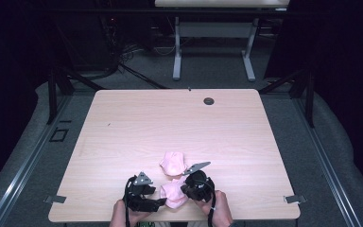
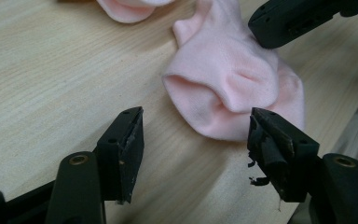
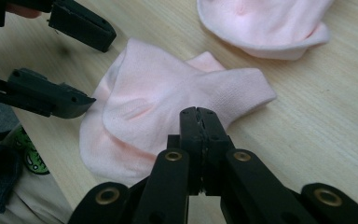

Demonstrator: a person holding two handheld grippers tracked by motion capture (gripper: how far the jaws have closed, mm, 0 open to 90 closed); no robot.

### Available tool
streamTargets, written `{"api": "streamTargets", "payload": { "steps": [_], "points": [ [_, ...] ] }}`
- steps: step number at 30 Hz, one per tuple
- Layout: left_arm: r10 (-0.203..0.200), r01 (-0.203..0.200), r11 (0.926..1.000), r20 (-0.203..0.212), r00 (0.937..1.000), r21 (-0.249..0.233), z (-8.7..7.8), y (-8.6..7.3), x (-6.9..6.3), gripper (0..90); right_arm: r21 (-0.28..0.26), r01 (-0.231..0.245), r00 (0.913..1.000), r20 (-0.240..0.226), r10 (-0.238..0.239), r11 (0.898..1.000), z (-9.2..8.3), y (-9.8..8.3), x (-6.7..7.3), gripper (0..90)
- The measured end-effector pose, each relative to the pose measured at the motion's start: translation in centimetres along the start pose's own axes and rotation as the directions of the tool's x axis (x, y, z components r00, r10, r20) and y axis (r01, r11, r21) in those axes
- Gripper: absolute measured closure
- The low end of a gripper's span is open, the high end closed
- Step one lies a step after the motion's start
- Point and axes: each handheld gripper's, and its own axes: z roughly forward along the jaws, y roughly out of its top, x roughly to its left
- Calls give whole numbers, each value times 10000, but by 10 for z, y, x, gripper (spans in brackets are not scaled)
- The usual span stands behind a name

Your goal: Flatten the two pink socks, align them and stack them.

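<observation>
On the light wooden table (image 1: 123, 127), two pink socks lie near the near edge, slightly right of its middle. The near sock (image 1: 174, 195) sits between the left gripper (image 1: 158, 202) and the right gripper (image 1: 185, 188), both touching it. The far sock (image 1: 173, 163) lies just beyond. A round cable hole (image 1: 209, 101) sits near the far edge.

Cut off by the top edge of the left gripper view: most of the far sock (image 2: 127, 9). Same in the right gripper view, toe end lost. Partly covered on the near sock (image 3: 168, 112): the patch under the closed right gripper (image 3: 199, 116), fabric between the pads impossible to tell. Too small in the high view: folds of either sock
</observation>
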Motion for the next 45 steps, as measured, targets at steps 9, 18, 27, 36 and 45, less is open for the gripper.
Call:
{"api": "streamTargets", "payload": {
  "steps": [9, 18, 27, 36, 45],
  "points": [
    [21, -21, 10000, 68, 10000, -15, 2, 1, 0, 398, -386, -278, 9996, 19, 279, 9989, -14, -3, -3, 833],
    [172, -172, 9998, -22, 9998, 17, 2, 1, -3, 406, 184, 9, 9998, 183, -13, 9998, 1, -3, 3, 719],
    [152, -153, 9999, -101, 9998, -67, 2, -1, -3, 411, 62, 113, 9995, 305, -115, 9999, 0, -4, 5, 850],
    [-121, 171, 9977, 754, 9971, -650, 2, 0, -3, 367, -850, -48, 9999, -150, 35, 9964, -32, 6, 6, 849],
    [-427, 524, 9952, 1157, 9924, -825, 15, 5, 3, 563, -1186, 119, 9995, -271, -152, 9929, -45, 12, 11, 850]
  ]
}}
